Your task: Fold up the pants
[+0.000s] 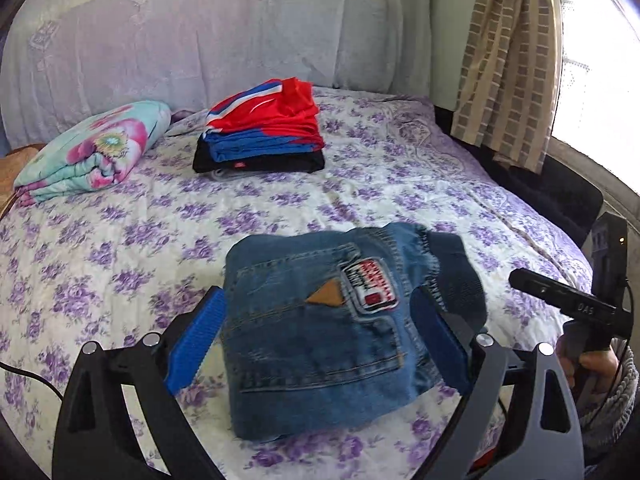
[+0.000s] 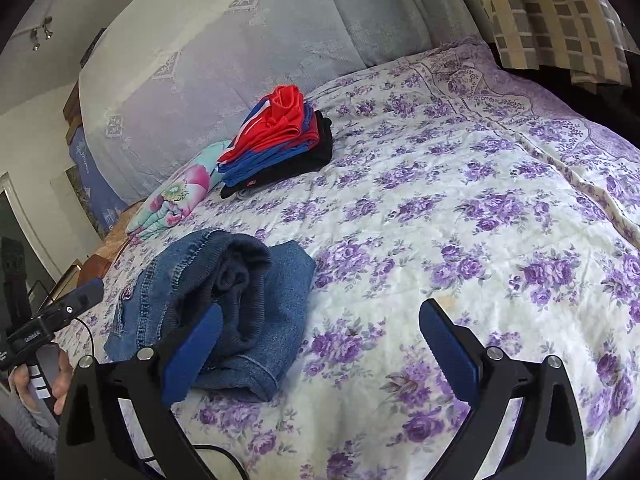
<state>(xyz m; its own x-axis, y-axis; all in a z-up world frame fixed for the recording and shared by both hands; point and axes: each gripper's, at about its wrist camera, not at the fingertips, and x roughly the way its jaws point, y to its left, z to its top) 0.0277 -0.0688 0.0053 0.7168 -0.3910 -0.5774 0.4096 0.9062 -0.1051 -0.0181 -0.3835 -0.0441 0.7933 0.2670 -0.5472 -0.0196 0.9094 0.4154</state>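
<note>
We see a folded pair of blue denim pants [image 1: 320, 332] lying on the near part of a bed covered by a white quilt with purple flowers [image 1: 120, 240]. Our left gripper [image 1: 320, 340] is spread wide, its blue fingers [image 1: 198, 344] flanking the bundle on the left and right, not clamping it. Our right gripper [image 2: 320, 352] is also wide open and holds nothing; the pants [image 2: 224, 304] lie at its left finger [image 2: 192, 356], with bare quilt between the fingers. Far behind sits a stack of red, blue and black folded clothes [image 1: 262, 128], and left of it a folded floral blanket [image 1: 92, 152].
</note>
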